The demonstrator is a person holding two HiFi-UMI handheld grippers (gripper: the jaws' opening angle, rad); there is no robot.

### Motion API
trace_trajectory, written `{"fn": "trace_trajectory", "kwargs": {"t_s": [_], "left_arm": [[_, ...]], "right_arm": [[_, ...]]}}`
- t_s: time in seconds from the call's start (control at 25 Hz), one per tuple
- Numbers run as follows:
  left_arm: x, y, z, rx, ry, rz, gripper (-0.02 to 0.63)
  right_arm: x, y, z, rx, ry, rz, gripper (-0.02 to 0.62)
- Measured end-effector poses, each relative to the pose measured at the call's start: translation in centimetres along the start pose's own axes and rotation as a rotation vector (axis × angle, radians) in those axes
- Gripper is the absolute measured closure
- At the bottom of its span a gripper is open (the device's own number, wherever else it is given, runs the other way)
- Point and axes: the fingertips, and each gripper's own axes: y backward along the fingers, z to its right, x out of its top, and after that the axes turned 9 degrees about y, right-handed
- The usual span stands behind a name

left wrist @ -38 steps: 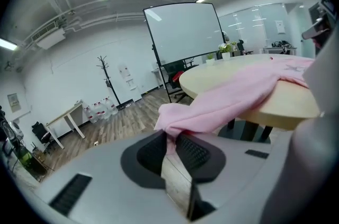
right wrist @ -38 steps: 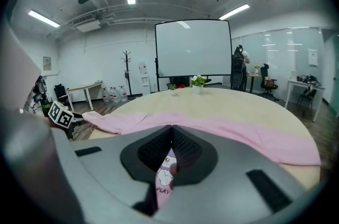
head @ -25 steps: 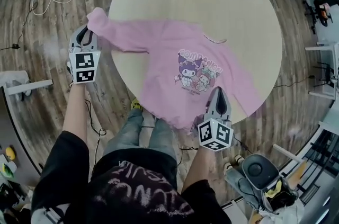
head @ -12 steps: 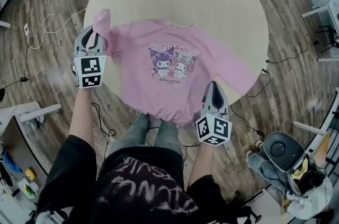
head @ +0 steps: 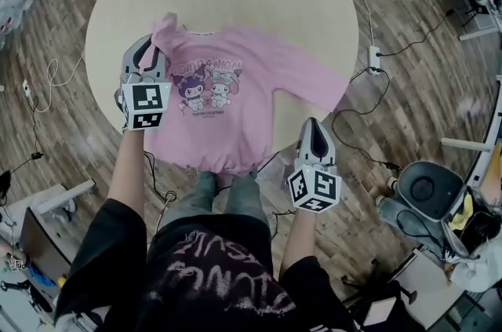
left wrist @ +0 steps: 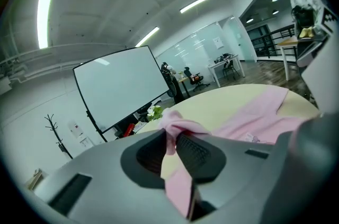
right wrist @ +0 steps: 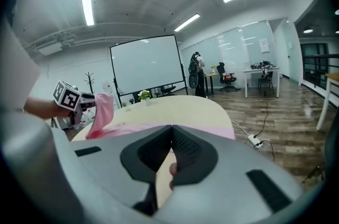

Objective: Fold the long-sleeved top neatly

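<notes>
Folding begun: sleeve brought inward over top, left gripper jaws clamped on it; right gripper jaws together, empty, moved off hem.

The long-sleeved top is soft, matt pink cloth, with a smooth printed cartoon on its chest. The round table under it is smooth, pale and matt. At its three o'clock the floor is wood plank with a faint sheen. The left gripper has a matt grey plastic shell and dark, finely ribbed pads.

Head camera looks down; tool cameras skim the table.
</notes>
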Motion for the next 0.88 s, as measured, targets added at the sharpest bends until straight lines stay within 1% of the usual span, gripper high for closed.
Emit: {"fn": "trace_trajectory", "kwargs": {"t_s": [0.12, 0.24, 0.4, 0.52, 0.64, 0.68, 0.8, 0.88], "left_arm": [[0.9, -1.7, 4.0, -0.049, -0.024, -0.006, 0.545], [1.3, -3.4, 8.2, -0.110, -0.069, -0.022, 0.545], [0.3, -5.5, 13.8, -0.182, -0.137, -0.079, 0.541], [-0.8, -6.8, 17.2, -0.234, -0.176, -0.130, 0.512], [-1.4, -7.8, 19.9, -0.273, -0.210, -0.156, 0.492], [-1.5, -8.1, 20.7, -0.280, -0.240, -0.160, 0.483], [-1.5, -9.0, 23.0, -0.307, -0.358, -0.163, 0.430], [-1.1, -9.4, 24.4, -0.336, -0.398, -0.151, 0.426]], "right_arm": [[-0.7, 0.7, 2.5, -0.030, 0.002, -0.005, 0.591], [-1.6, 1.3, 4.4, -0.062, 0.012, -0.017, 0.591], [-3.2, 2.0, 7.0, -0.085, -0.009, -0.043, 0.591], [-4.2, 2.1, 8.9, -0.103, -0.017, -0.063, 0.591], [-5.0, 1.9, 10.7, -0.126, -0.034, -0.075, 0.590], [-5.3, 1.8, 11.3, -0.132, -0.041, -0.078, 0.591], [-6.1, 1.8, 12.9, -0.149, -0.059, -0.090, 0.591], [-6.6, 1.8, 13.7, -0.159, -0.071, -0.097, 0.589]]}}
